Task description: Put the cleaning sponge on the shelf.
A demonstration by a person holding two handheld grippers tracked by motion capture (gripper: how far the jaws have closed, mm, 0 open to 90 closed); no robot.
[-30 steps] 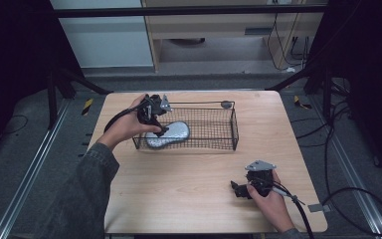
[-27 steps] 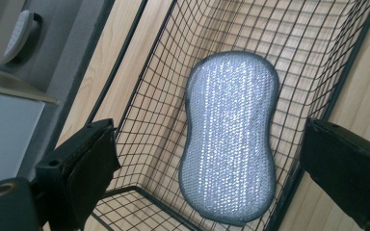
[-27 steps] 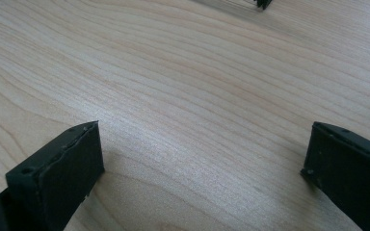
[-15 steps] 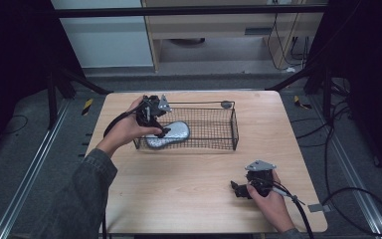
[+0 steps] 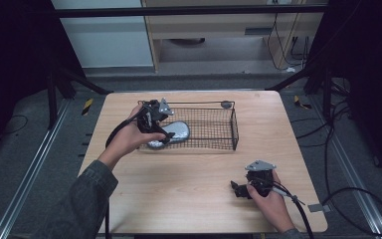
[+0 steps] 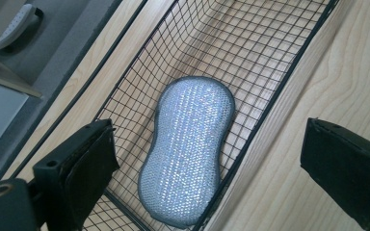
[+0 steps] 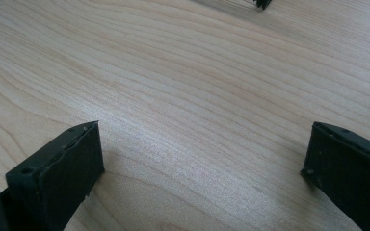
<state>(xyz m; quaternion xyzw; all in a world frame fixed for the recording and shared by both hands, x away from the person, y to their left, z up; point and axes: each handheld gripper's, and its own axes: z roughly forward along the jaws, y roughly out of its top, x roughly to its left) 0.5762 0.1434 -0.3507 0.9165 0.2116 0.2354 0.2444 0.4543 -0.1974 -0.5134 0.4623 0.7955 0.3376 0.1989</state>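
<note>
One silvery scrub pad [image 6: 188, 149] lies flat on the floor of the wire basket [image 5: 214, 105], at its left end near the table's far-left corner. The left gripper [image 5: 155, 124] has just widened its jaws above the pad, gripping nothing; the pad looks delivered. Near the table's front-right corner, the right gripper [image 5: 243, 189] rests released.

One sponge [image 5: 169, 133], one basket [image 5: 214, 147].
</note>
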